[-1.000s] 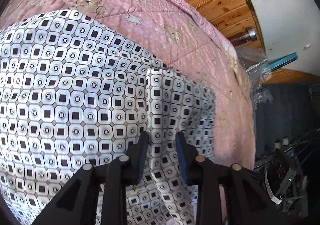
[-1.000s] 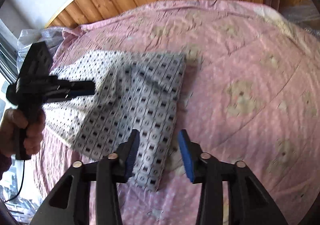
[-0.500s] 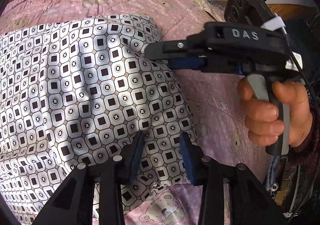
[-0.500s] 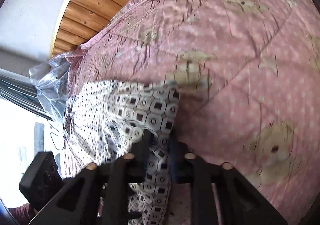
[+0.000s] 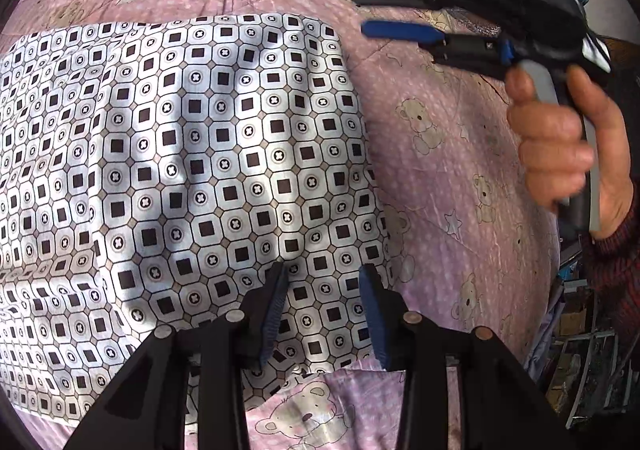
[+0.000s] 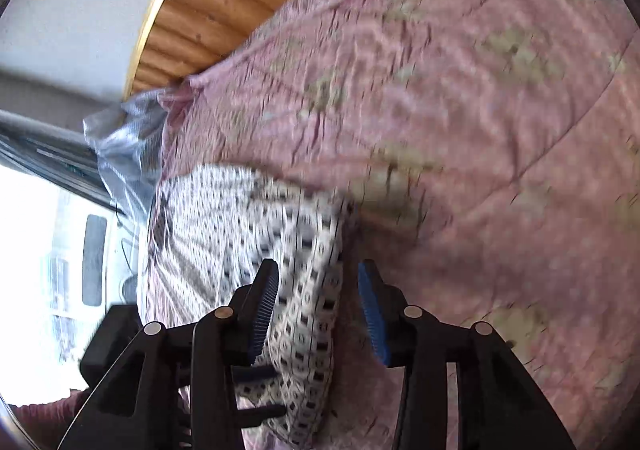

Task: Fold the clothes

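Since a moment ago, the right gripper let go of the patterned cloth and lifted away, jaws apart. Near us, the left gripper is open too, just over the cloth's near edge. It lies flat on the pink quilt. Next, pinch one corner only; the right view is blurry, so go slow.

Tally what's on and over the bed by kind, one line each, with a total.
Patterned garment: 1
Pink teddy-bear quilt: 1
Hand-held grippers: 2, left hand-held gripper and right hand-held gripper, both open
Total: 4
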Tool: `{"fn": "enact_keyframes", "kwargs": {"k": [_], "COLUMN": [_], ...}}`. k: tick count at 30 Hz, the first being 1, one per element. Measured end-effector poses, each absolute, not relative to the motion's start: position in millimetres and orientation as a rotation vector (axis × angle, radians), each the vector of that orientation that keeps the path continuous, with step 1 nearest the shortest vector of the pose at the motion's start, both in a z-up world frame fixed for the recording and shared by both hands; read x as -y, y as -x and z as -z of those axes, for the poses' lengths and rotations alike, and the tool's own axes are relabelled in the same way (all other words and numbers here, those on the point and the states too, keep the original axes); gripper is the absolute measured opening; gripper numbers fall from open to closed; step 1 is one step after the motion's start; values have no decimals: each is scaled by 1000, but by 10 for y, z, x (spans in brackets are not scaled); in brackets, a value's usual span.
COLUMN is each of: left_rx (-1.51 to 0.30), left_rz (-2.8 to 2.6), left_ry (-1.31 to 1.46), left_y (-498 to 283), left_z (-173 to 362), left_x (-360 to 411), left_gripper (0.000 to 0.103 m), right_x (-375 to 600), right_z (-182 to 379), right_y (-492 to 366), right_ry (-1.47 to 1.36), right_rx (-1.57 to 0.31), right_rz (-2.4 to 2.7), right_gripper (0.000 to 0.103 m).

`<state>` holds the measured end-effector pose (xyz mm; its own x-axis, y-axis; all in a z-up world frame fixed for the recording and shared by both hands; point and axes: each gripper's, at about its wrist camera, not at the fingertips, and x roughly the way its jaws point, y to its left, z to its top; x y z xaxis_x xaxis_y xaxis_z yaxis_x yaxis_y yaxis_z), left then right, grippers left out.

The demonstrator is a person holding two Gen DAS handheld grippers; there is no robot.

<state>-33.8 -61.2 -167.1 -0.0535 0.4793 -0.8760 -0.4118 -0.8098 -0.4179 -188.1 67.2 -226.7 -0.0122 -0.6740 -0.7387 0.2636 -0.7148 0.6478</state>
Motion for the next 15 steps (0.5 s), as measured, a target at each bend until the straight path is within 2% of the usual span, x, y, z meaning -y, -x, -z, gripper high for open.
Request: {"fn": "enact_keyframes", "kwargs": {"k": [1,2,6,7,10,12,15], "left_rx": [80,94,166,158,190,280,477], "left_rz": [-1927,-1930,-1902,-1888,-1927,-2014,-2069], "left_ry": [1627,1627,1639,1650,1619,1560,1599], "left_y": [325,312,253,229,192,223,361], "left_z": [1675,1679,1687,1664,1455,1288,1424], "left_x": [608,605,619,627,853,1177,1593], "left_gripper": [39,43,46,46,46,46,46], "right_x": [-551,-487,-708,-772,-755,-490,-171], "right_z": [2340,2357,2071,1976,1646,1533,1789], "right_y": [1829,1842,2020,2009,1769,1439,932], "right_ry": [-1619,-1603,-1521,-1506,-1404,-1356,-1418], "right_rx": [361,315,336,347,348,269,108], "right_rz": [1802,1839,2155,2190,2177,2055,1943], "right_gripper": [33,11,11,15,16,21,21]}}
